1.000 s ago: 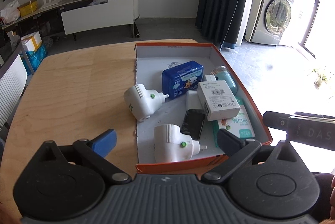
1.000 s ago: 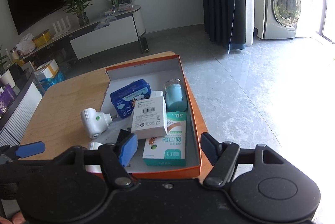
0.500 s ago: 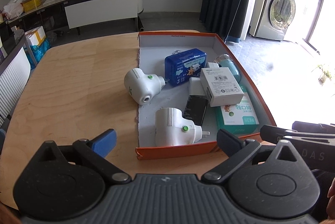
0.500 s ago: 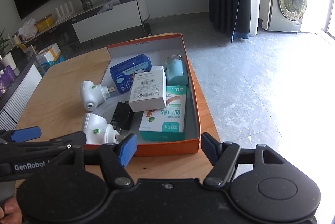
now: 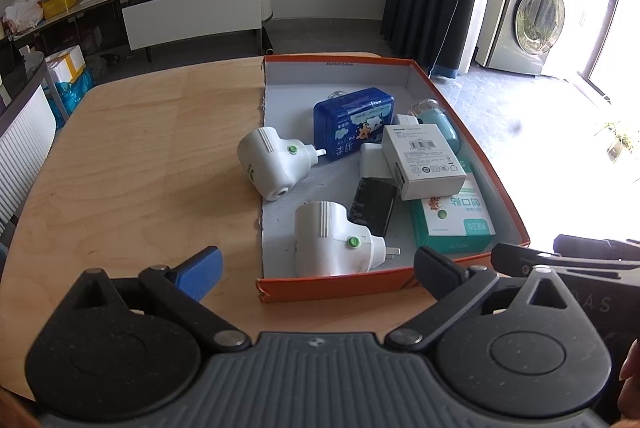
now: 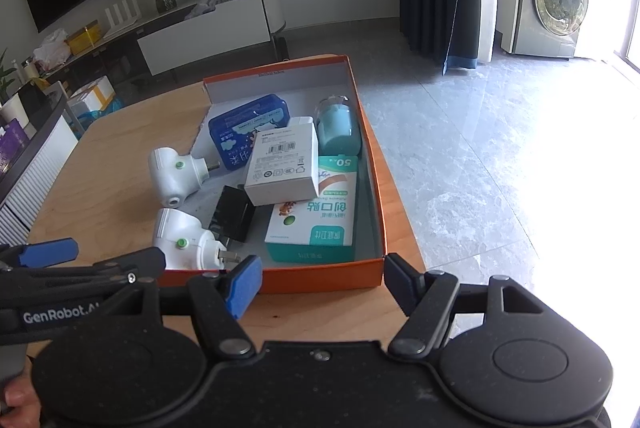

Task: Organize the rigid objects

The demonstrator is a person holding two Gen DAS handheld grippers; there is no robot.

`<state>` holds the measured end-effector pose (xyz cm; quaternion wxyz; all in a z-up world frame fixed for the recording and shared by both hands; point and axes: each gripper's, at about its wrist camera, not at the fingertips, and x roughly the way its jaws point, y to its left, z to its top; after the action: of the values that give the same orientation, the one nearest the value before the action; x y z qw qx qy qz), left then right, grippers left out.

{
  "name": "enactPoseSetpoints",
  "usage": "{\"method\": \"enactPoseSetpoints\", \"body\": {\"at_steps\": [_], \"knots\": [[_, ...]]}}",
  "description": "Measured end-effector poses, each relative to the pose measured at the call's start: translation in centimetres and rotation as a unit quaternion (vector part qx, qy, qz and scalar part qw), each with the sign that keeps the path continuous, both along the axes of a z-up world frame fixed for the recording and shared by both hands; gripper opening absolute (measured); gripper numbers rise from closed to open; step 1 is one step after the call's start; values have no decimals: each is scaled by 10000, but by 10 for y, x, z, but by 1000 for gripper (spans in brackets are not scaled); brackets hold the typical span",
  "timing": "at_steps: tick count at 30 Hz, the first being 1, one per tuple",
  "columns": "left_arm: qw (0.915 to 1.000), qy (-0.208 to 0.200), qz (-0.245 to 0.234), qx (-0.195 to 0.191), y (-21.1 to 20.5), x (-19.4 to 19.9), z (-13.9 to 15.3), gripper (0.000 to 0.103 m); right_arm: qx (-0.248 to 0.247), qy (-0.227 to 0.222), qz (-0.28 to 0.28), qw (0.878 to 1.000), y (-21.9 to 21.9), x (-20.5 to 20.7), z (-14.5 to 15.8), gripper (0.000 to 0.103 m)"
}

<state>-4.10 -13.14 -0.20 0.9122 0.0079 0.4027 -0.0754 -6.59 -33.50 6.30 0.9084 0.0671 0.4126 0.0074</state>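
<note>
I've got both tools spread, L tool [image 5: 316,270] & R tool [image 6: 322,282], nothing pinched, near orange box [image 5: 336,282] on surface [image 5: 140,156].

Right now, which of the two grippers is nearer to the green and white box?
Right. The right gripper hovers open just in front of the green and white box, near the orange tray. The left gripper, also open, sits farther over, facing the nearer white plug.

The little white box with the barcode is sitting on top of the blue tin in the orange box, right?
Not quite. The white box with the barcode is in the orange box, but it rests partly on the green and white carton, beside the blue tin, not on top of it. The right wrist view shows this.
</note>
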Motion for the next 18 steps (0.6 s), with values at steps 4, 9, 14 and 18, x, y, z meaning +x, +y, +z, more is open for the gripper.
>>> {"method": "enactPoseSetpoints", "body": {"at_steps": [4,9,14,18], "knots": [[10000,24,7,0,0,1,-1,103,-2,20,4,10000,0,1,-1,81],[10000,40,7,24,0,2,-1,103,-10,38,7,10000,1,2,-2,81],[10000,79,4,51,0,4,-2,103,-11,64,2,10000,1,3,-3,81],[9999,94,-2,66,-1,4,-2,103,-10,85,-3,10000,1,4,-5,81]]}}
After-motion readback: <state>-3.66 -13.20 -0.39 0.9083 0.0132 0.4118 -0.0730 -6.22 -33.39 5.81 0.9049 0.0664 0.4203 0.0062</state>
